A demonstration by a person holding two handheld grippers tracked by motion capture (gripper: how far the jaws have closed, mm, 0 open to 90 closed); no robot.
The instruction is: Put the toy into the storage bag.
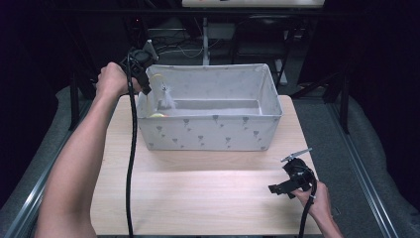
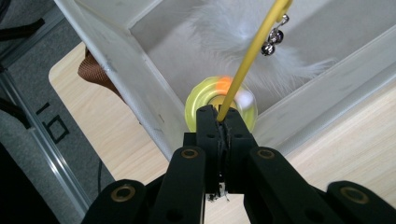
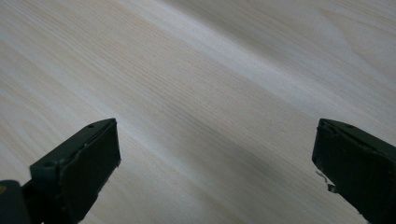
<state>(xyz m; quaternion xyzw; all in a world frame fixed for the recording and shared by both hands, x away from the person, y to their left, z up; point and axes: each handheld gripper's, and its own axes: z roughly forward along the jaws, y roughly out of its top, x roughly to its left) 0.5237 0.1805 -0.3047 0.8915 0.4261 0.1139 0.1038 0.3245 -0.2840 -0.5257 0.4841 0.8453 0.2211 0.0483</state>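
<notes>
At the far left of the high view, the person's left forearm reaches up along the counter's (image 1: pixel 198 198) left edge, and the left hand (image 1: pixel 111 79) holds the left hand-held gripper (image 1: pixel 143 74) over the left end wall of the fabric bin (image 1: pixel 208 131). In the left gripper view, this hand-held gripper (image 2: pixel 219 122) has its jaws pressed together on a thin yellow stick (image 2: pixel 250 58), which rises up and to the right out of them. Two small bells (image 2: pixel 272 42) hang from the stick near the top, and a white feather (image 2: pixel 243 39) spreads behind it inside the bin (image 2: pixel 116 70). Below the jaws, a round yellow-green disc (image 2: pixel 198 109) with an orange spot lies on the bin's floor, tucked in the left corner against the walls. A brown strap (image 2: pixel 95 70) sticks out from the outside of the bin's wall, over the counter (image 2: pixel 107 135).

The bin stands at the rear middle of the counter, its long front wall parallel to the near edge; narrow strips of bare wood run beside its left and right ends. The whole front half of the counter is open.

At the right, near the counter's front right corner, the right hand (image 1: pixel 317 196) holds the right hand-held gripper (image 1: pixel 285 188), well apart from the bin. In the right gripper view, its jaws stand wide apart over bare wood (image 3: pixel 210 93), with nothing between them.
</notes>
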